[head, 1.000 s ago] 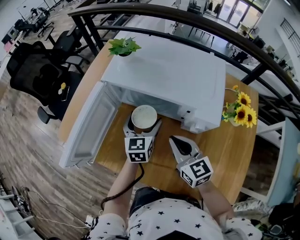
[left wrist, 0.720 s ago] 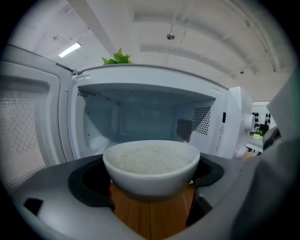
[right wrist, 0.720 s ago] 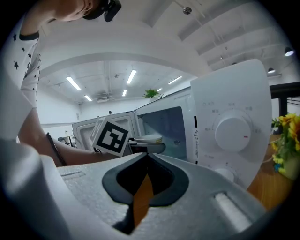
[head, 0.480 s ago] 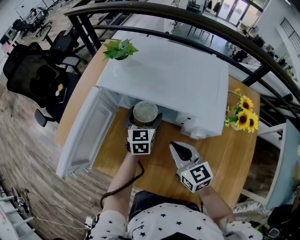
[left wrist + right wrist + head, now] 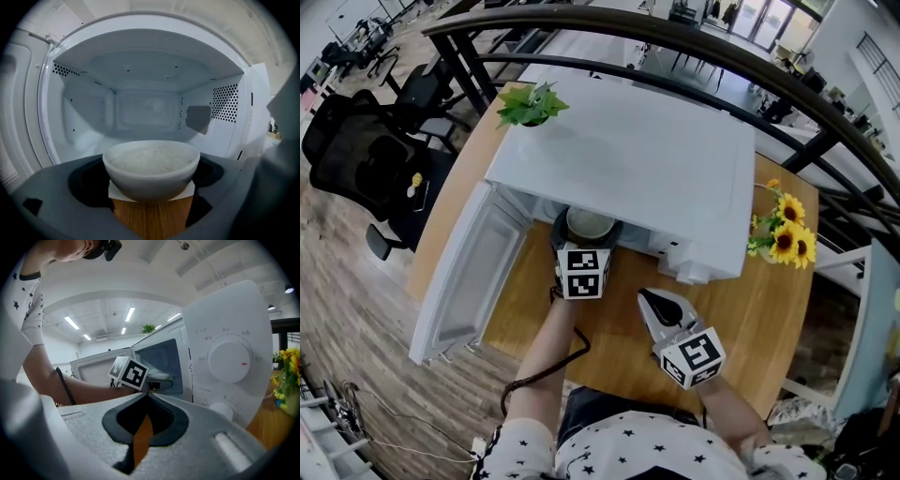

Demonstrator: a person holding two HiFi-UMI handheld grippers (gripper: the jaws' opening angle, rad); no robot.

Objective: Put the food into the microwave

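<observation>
A white bowl of pale food (image 5: 151, 168) sits between the jaws of my left gripper (image 5: 151, 185), which is shut on it at the mouth of the white microwave (image 5: 637, 159). In the head view the bowl (image 5: 589, 224) is half under the microwave's top edge, with the left gripper (image 5: 586, 242) behind it. Ahead in the left gripper view lies the empty white cavity (image 5: 145, 110). My right gripper (image 5: 657, 302) rests over the wooden table in front of the microwave, its jaws shut with nothing in them (image 5: 144, 397).
The microwave door (image 5: 464, 277) hangs open to the left. A small green plant (image 5: 530, 103) stands at the microwave's back left corner and sunflowers (image 5: 783, 234) at its right. The control dial (image 5: 228, 359) faces the right gripper. Black chairs (image 5: 366, 150) stand left of the table (image 5: 769, 309).
My left gripper has carried the bowl forward from the table in front of the microwave into the opening. The right gripper has barely moved.
</observation>
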